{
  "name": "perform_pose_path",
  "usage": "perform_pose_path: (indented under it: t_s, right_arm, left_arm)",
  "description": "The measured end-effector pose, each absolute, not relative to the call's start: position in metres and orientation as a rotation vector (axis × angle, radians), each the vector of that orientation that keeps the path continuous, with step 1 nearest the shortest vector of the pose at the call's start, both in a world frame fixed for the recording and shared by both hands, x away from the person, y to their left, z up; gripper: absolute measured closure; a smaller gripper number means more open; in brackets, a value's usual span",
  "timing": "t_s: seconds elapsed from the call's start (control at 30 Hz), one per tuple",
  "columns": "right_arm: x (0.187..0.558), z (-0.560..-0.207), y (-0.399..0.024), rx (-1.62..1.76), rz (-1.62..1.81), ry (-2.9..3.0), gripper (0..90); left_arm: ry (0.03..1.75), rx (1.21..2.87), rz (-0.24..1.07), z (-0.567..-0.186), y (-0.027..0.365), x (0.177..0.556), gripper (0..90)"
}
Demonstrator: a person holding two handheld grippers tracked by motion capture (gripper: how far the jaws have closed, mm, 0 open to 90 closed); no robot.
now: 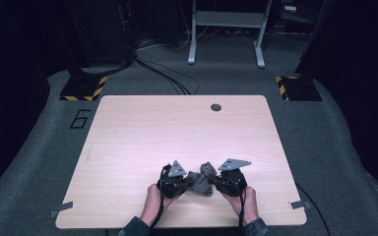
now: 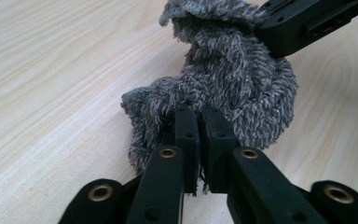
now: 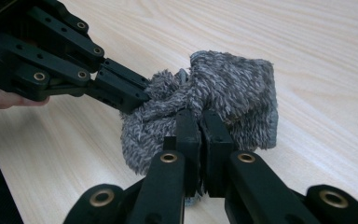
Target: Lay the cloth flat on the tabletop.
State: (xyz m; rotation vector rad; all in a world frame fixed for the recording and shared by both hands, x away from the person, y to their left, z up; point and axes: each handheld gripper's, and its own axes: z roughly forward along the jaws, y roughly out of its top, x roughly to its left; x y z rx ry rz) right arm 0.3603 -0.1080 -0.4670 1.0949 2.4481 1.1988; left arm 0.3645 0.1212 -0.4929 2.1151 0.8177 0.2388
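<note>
Both tools are clamped tight on the fuzzy grey sock [image 1: 203, 178]: left tool [image 2: 199, 122] and right tool [image 3: 200, 122] pinch opposite sides, apparently to spread it above the worktop [image 1: 177, 128].

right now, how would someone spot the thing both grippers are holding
Find the pale wooden table and look at its near edge, between the person's two hands. There a crumpled cloth is pinched by the left hand-held gripper and the right hand-held gripper. It is grey and fuzzy, the one soft thing between black jaws.
</note>
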Motion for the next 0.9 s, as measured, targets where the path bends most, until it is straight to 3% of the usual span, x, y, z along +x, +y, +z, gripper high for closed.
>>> perform_pose_path:
  t_s: [0.37,0.7,0.73,0.77,0.83,0.9]
  right_arm:
    - [0.367,-0.456,-0.124,1.152,1.206,2.369,88.4]
    - [0.375,-0.471,-0.128,1.235,1.129,2.381,88.3]
    - [0.375,-0.473,-0.127,1.239,1.121,2.387,87.4]
    - [0.375,-0.473,-0.127,1.239,1.121,2.387,87.4]
    - [0.375,-0.472,-0.128,1.244,1.117,2.389,84.8]
    - [0.375,-0.469,-0.130,1.237,1.137,2.380,75.3]
  left_arm:
    - [0.903,2.013,0.260,-0.480,0.146,0.365,87.9]
    - [0.952,2.050,0.244,-0.491,0.158,0.365,86.8]
    - [0.956,2.051,0.251,-0.491,0.159,0.365,79.0]
    - [0.957,2.055,0.248,-0.489,0.160,0.365,79.0]
    - [0.969,2.051,0.259,-0.485,0.163,0.364,63.1]
    - [0.978,2.032,0.261,-0.480,0.164,0.364,49.0]
